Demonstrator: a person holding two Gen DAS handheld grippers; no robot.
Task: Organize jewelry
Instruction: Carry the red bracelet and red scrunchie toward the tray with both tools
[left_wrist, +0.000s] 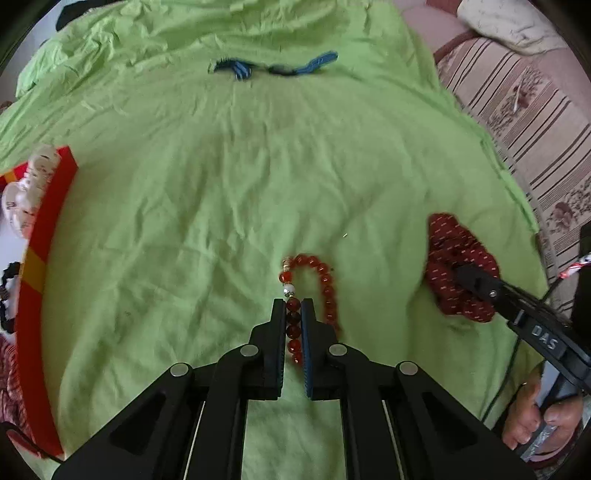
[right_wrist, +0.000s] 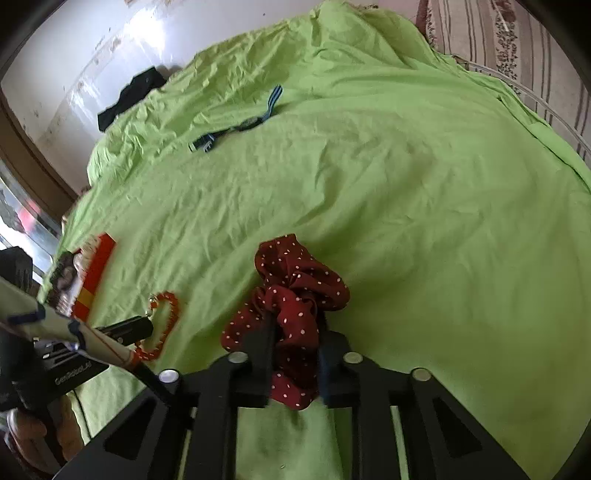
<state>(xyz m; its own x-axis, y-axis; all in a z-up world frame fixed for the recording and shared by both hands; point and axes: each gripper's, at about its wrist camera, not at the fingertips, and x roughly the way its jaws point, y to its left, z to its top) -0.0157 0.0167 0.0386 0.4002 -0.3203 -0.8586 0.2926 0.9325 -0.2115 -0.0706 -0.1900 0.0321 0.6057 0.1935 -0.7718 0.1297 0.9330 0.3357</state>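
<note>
A red bead bracelet (left_wrist: 325, 280) lies on the green cloth (left_wrist: 221, 184). My left gripper (left_wrist: 294, 306) is shut on one side of the bracelet. A dark red dotted scrunchie (right_wrist: 295, 288) lies to the right; my right gripper (right_wrist: 295, 332) is shut on the scrunchie, which bunches up between the fingers. In the left wrist view the scrunchie (left_wrist: 458, 266) and the right gripper (left_wrist: 469, 277) sit at the right. In the right wrist view the bracelet (right_wrist: 166, 317) and the left gripper (right_wrist: 146, 326) sit at the lower left. A red box (left_wrist: 48, 236) with jewelry in it stands at the left.
A blue and black strap (left_wrist: 273, 68) lies at the far side of the cloth, also in the right wrist view (right_wrist: 236, 125). A striped sofa (left_wrist: 524, 122) borders the right. The red box (right_wrist: 96, 273) is at the left in the right wrist view. A black item (right_wrist: 129, 96) lies at the cloth's far edge.
</note>
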